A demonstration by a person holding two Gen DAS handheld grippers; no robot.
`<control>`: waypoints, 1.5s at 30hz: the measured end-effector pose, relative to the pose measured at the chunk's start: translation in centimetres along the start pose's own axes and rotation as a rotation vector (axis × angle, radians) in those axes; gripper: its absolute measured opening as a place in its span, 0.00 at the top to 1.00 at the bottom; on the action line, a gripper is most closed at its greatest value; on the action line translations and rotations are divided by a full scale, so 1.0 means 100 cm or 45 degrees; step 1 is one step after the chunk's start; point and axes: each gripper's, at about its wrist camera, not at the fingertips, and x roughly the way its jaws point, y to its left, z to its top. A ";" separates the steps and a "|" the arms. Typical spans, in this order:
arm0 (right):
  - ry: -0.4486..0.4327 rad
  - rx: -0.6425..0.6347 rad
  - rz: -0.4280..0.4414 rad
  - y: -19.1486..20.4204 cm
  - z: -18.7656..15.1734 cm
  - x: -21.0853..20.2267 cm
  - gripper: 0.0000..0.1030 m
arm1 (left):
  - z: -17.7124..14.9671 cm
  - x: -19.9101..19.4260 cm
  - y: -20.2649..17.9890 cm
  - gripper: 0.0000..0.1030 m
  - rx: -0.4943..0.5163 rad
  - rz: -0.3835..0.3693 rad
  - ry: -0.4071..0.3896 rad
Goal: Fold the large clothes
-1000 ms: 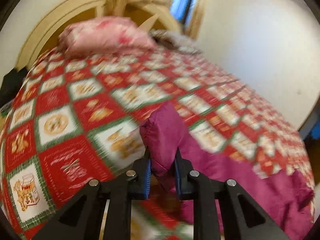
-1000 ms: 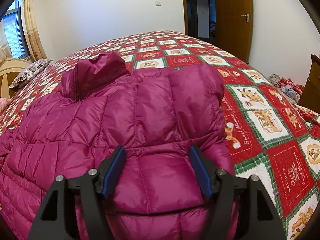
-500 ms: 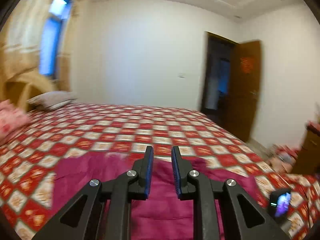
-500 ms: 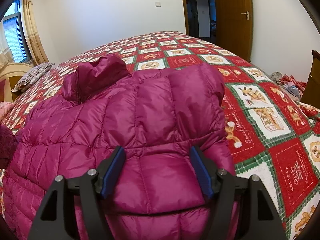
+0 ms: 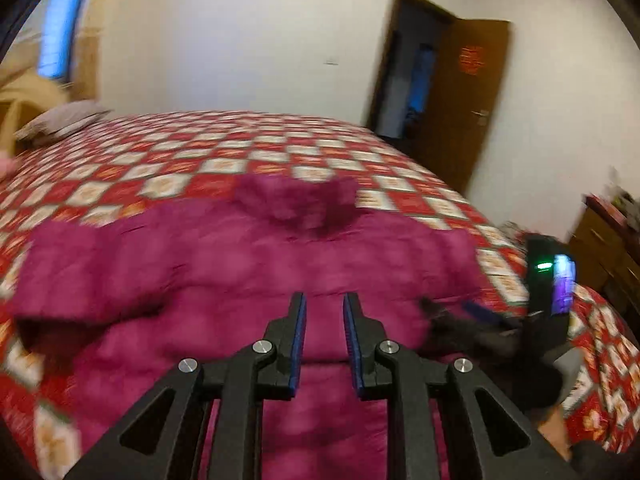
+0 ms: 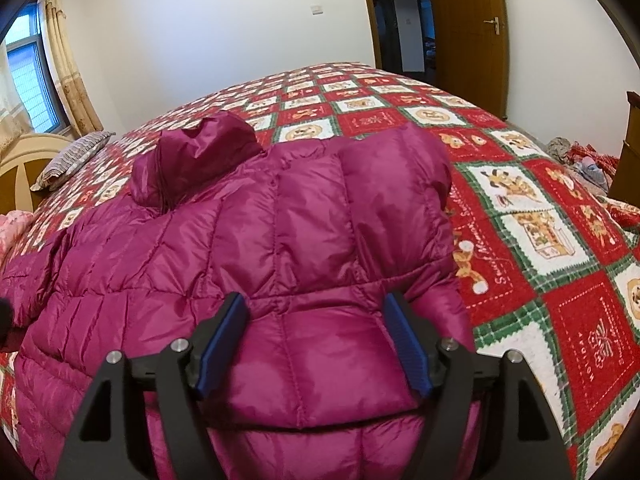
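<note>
Right wrist view: right gripper [image 6: 314,342] spread wide, straddling magenta down jacket [image 6: 280,248] lying flat on bed quilt [image 6: 540,248]; left gripper [image 5: 324,334] above jacket, jaws narrowly parted, holding nothing; view blurred; door [image 6: 466,20] beyond.

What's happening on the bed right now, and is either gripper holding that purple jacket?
A person with a gripper in each hand is folding a magenta puffer jacket spread on the red patchwork quilt. The right gripper is wide open, its fingers straddling a folded-in section near the jacket's right edge. The left gripper hovers over the jacket's middle with a narrow gap and nothing between its fingers. Neither holds the jacket.
</note>
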 end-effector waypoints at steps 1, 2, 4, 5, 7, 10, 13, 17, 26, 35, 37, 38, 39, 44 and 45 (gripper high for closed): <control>0.009 -0.010 -0.011 0.001 0.001 0.001 0.26 | -0.003 -0.006 0.014 0.75 -0.019 0.053 -0.008; 0.022 -0.027 -0.035 0.005 0.002 0.001 0.27 | -0.006 -0.014 0.031 0.71 -0.038 0.128 -0.021; 0.018 -0.079 -0.078 0.017 0.007 -0.006 0.27 | -0.013 -0.032 0.060 0.45 -0.073 0.284 -0.069; -0.003 -0.090 -0.040 0.025 0.011 -0.012 0.27 | -0.018 -0.041 0.074 0.39 -0.096 0.360 -0.105; -0.041 -0.097 0.091 0.046 0.018 -0.027 0.27 | -0.027 -0.058 0.101 0.29 -0.161 0.462 -0.161; -0.033 -0.144 0.285 0.097 0.030 -0.037 0.27 | -0.039 -0.065 0.128 0.28 -0.271 0.513 -0.162; 0.034 -0.188 0.475 0.152 0.034 -0.025 0.27 | -0.052 -0.057 0.142 0.28 -0.344 0.524 -0.131; 0.152 -0.246 0.496 0.208 0.028 0.013 0.27 | -0.071 -0.040 0.148 0.28 -0.409 0.501 -0.051; 0.232 -0.363 0.555 0.253 0.013 0.025 0.84 | -0.080 -0.033 0.151 0.24 -0.465 0.427 -0.044; -0.058 -0.252 0.631 0.202 0.059 -0.080 0.86 | -0.083 -0.031 0.151 0.22 -0.461 0.425 -0.043; -0.099 -0.225 0.590 0.176 0.063 -0.097 0.86 | -0.082 -0.030 0.150 0.22 -0.455 0.435 -0.038; -0.104 -0.214 0.574 0.170 0.064 -0.099 0.86 | -0.082 -0.030 0.151 0.22 -0.452 0.440 -0.035; -0.106 -0.195 0.552 0.154 0.061 -0.105 0.86 | -0.082 -0.029 0.152 0.22 -0.450 0.445 -0.033; -0.080 -0.133 0.387 0.089 0.038 -0.105 0.86 | -0.081 -0.027 0.152 0.22 -0.439 0.462 -0.019; -0.061 -0.113 0.366 0.080 0.035 -0.102 0.86 | -0.080 -0.026 0.152 0.22 -0.436 0.467 -0.015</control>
